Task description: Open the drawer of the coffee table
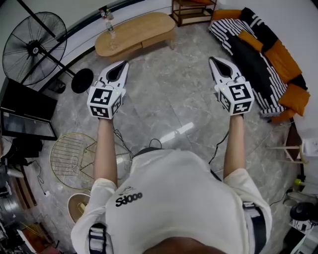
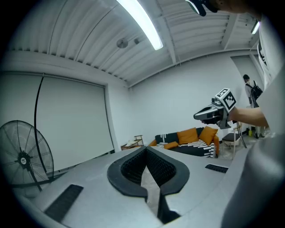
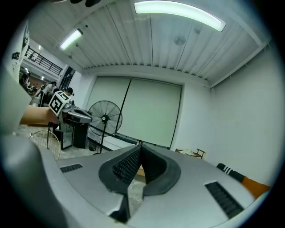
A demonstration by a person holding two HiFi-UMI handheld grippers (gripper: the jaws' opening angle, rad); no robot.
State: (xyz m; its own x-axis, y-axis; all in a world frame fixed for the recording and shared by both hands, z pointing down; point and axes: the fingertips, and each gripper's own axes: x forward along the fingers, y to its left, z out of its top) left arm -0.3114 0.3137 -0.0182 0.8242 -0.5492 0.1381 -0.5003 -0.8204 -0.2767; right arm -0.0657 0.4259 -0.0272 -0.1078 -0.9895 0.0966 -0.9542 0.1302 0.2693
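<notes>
The wooden oval coffee table (image 1: 136,32) stands across the grey floor at the far side of the head view; no drawer front shows on it. A person holds both grippers out at about chest height, well short of the table. My left gripper (image 1: 124,64) is shut with nothing in it, its black pads meeting at the tip (image 2: 146,150). My right gripper (image 1: 213,60) is likewise shut and empty (image 3: 140,147). Each gripper view catches the other gripper off to the side, the right one (image 2: 209,115) and the left one (image 3: 76,116).
A standing fan (image 1: 32,47) is at the far left beside a dark screen (image 1: 25,116). A striped sofa with orange cushions (image 1: 263,49) runs along the right. A wooden shelf (image 1: 194,10) stands behind the table, and a round wire table (image 1: 74,158) sits near left.
</notes>
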